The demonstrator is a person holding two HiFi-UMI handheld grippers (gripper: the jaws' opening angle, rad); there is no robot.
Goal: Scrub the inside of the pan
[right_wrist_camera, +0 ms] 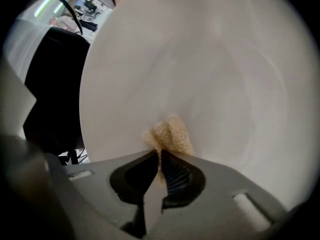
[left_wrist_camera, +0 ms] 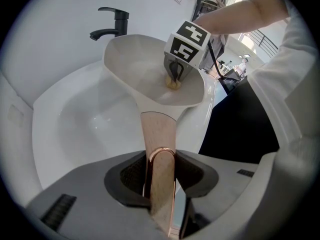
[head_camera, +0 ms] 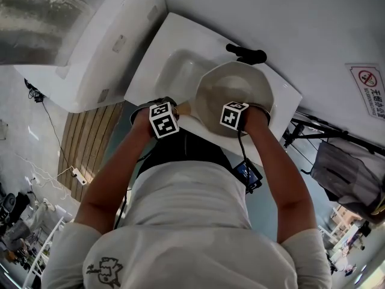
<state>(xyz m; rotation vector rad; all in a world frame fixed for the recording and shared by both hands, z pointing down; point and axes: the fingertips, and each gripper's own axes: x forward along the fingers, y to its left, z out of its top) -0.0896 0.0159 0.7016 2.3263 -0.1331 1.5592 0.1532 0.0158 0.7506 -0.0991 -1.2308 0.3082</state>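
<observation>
The pale wooden handle [left_wrist_camera: 155, 134], its near end cut off, is clamped by the left gripper [left_wrist_camera: 160, 176]. A tan sponge [right_wrist_camera: 170, 134], partly hidden where it is pinched by the right gripper [right_wrist_camera: 160, 156], is pressed inside the white pan [left_wrist_camera: 135, 69], which is held over the white sink [left_wrist_camera: 75, 119] near a black faucet [left_wrist_camera: 117, 21].

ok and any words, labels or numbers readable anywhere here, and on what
Wall sign: a red prohibition symbol with red characters beside it, too small and tilted to read.
Shirt print: a line drawing, no legible words.
Nothing else carries readable text.
</observation>
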